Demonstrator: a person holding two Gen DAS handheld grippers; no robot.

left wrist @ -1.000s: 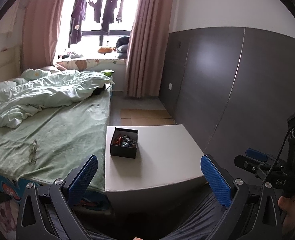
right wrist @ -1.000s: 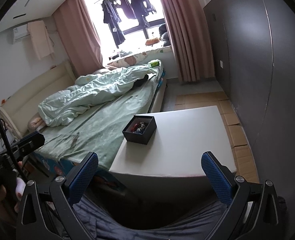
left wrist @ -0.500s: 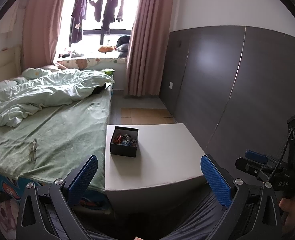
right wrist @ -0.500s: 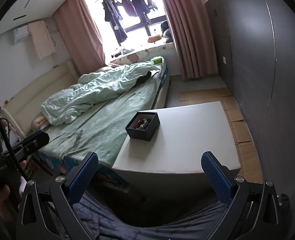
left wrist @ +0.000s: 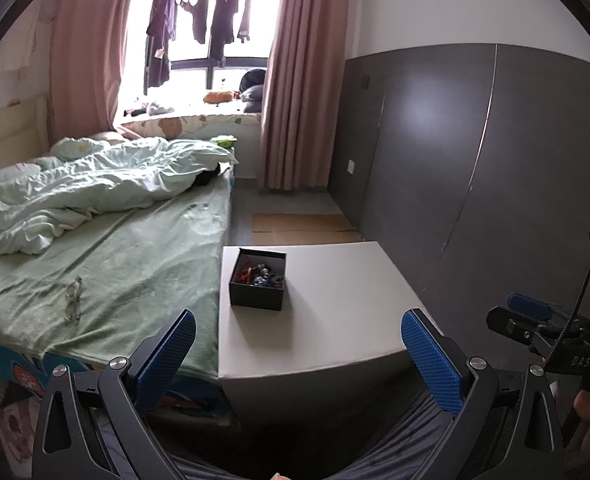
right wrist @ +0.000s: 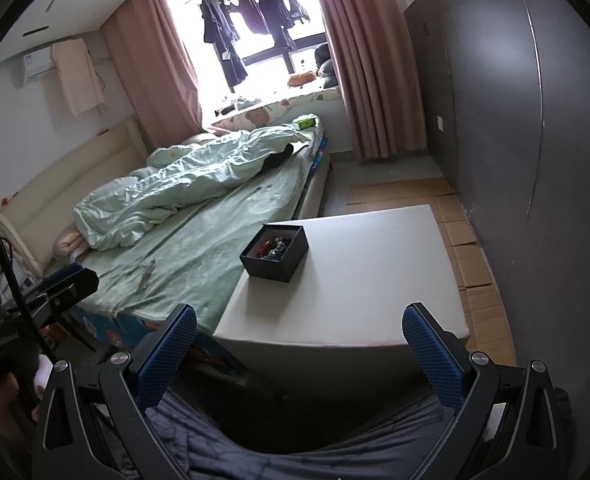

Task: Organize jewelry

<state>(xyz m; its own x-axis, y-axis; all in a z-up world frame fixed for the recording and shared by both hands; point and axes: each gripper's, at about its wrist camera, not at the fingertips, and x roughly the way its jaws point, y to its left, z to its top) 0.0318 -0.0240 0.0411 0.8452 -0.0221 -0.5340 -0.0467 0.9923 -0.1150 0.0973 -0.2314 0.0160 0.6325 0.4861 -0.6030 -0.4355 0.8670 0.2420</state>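
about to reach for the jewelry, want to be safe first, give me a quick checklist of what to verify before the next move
1. Left gripper open and holding nothing: ok.
2. Right gripper open and holding nothing: ok.
3. Black box upright and lidless on the white table: ok.
4. Jewelry inside the box, none seen on the tabletop: ok.
5. Which pieces are in the box, and whether they are tangled: cannot tell, too small.
6. Either gripper close to the box: not ok, both hang short of the table's near edge.
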